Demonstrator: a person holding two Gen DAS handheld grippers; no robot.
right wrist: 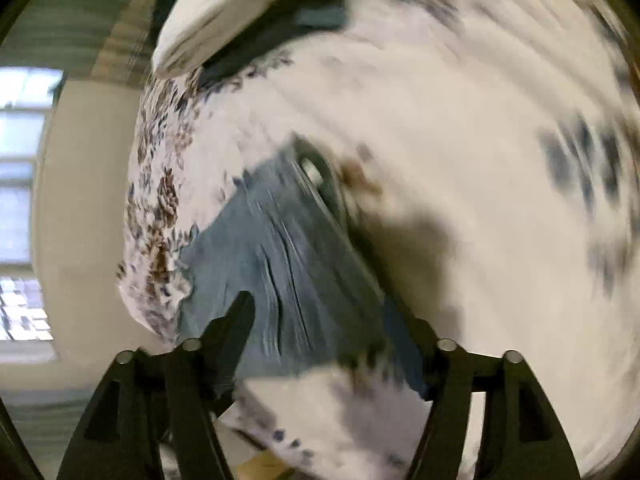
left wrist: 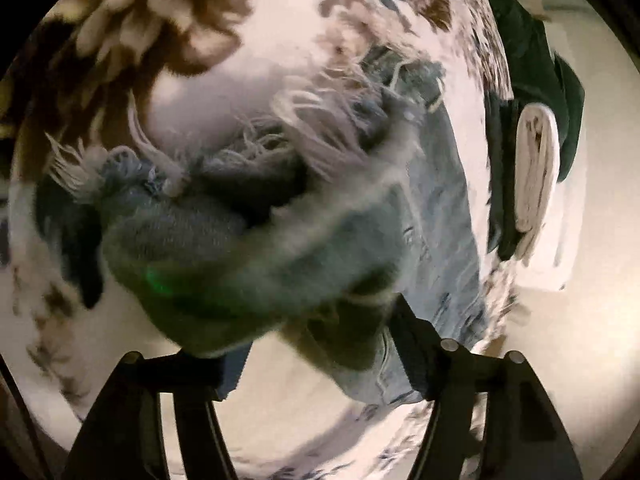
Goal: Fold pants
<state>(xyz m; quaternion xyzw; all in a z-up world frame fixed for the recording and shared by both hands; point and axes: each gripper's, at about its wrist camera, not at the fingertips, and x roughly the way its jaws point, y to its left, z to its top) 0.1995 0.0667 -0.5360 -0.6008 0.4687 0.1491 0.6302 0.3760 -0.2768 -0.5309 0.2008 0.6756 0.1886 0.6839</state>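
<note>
Light blue jeans [left wrist: 256, 240] with frayed white hems lie bunched on a floral bedsheet [left wrist: 192, 92]. In the left wrist view the frayed leg ends hang right in front of my left gripper [left wrist: 316, 344]; the denim covers the fingertips and seems pinched between them. In the right wrist view my right gripper [right wrist: 332, 332] has its fingers on either side of the jeans' waistband end [right wrist: 280, 264], with a metal button [right wrist: 310, 168] beyond. Denim fills the gap, but the view is blurred.
Folded dark green and white clothes [left wrist: 536, 168] are stacked at the sheet's right edge; they also show at the top of the right wrist view [right wrist: 224, 4]. A window [right wrist: 20, 200] and pale wall lie to the left.
</note>
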